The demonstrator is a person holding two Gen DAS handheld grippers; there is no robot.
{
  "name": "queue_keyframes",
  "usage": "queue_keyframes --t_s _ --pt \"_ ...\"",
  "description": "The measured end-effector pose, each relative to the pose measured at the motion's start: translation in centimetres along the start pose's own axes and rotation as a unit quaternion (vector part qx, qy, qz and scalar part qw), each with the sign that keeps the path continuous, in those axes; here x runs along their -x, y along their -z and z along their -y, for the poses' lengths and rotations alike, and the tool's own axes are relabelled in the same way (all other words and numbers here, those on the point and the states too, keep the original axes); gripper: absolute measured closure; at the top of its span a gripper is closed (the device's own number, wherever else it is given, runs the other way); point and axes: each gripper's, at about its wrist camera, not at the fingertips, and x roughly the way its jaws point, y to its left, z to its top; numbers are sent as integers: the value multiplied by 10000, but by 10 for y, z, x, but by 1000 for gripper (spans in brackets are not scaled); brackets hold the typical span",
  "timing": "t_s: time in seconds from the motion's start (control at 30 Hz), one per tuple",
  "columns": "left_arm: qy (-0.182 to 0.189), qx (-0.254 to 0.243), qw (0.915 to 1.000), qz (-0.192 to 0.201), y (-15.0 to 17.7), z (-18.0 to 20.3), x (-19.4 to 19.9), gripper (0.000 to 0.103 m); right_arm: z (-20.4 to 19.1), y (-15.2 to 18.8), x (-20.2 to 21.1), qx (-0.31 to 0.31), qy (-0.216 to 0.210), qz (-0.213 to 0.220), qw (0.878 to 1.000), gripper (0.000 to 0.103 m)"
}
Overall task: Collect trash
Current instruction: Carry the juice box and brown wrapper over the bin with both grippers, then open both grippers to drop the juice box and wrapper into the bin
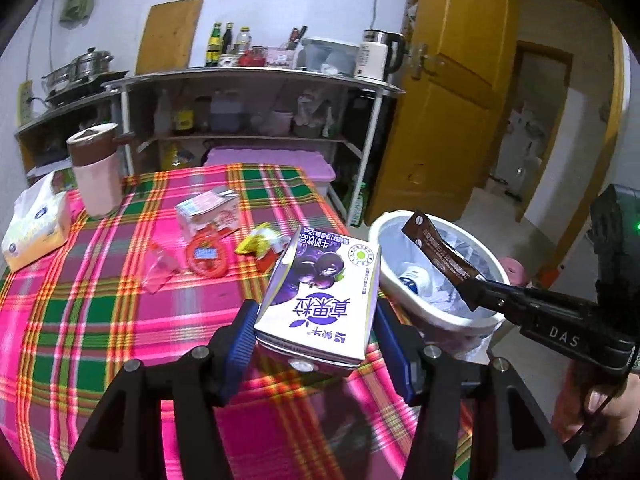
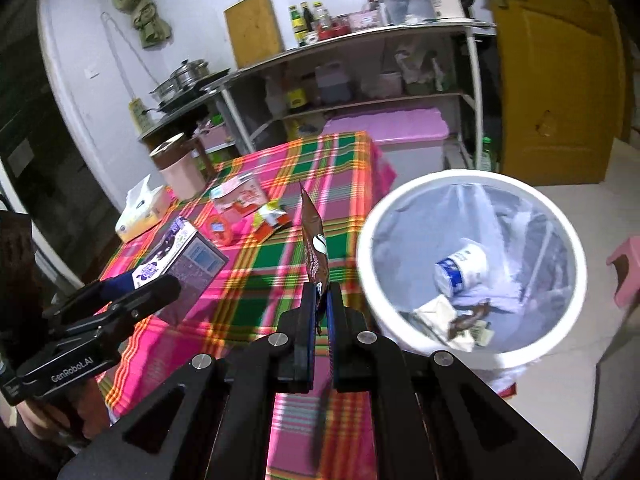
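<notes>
My left gripper (image 1: 316,316) is shut on a purple and white milk carton (image 1: 320,292) and holds it above the plaid table (image 1: 100,320), near its right edge. It also shows in the right wrist view (image 2: 180,256). My right gripper (image 2: 320,300) is shut on a brown sachet (image 2: 314,248) that stands up between the fingers. In the left wrist view the sachet (image 1: 440,252) hangs over the white bin (image 1: 440,316). The bin (image 2: 372,216), lined with a bag, holds a paper cup (image 2: 460,268) and scraps.
On the table lie a pink carton (image 1: 212,212), a red round lid (image 1: 206,256), a yellow wrapper (image 1: 260,242), a clear wrapper (image 1: 158,268), a tissue box (image 1: 36,228) and a pink jug (image 1: 96,172). A shelf rack (image 1: 256,108) stands behind. A yellow door (image 1: 452,92) is at right.
</notes>
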Motion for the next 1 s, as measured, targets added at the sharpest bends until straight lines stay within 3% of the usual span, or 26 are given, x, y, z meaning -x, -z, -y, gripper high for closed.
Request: queue_keyframes --t_s 0.37,1.0 --pt "314 -286 9991 -56 -20 39 -31 45 49 -1 18 -403 379 135 9984 98" --pt "862 -737 9928 -382 -42 99 -110 45 113 0 9 -826 916 -61 9924 98"
